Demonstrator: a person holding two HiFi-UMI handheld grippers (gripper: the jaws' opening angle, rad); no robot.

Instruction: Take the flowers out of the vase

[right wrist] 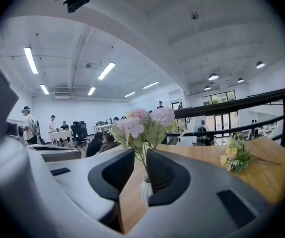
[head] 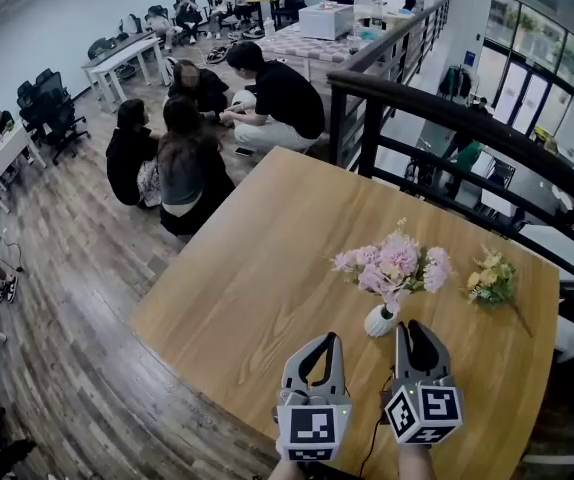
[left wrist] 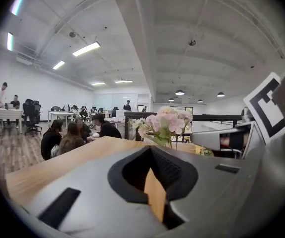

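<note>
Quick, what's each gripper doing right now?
Left gripper: closed, holding nothing.
Right gripper: open, holding nothing; white vase just ahead.

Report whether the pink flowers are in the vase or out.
In: the pink flowers rise upright from the mouth of the vase.

open office, desks (head: 122, 56), swivel chairs (head: 55, 118), mezzanine railing (head: 437, 116)

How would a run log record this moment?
flowers: in vase; left gripper: shut, empty; right gripper: open, facing vase; sprig: on table
</note>
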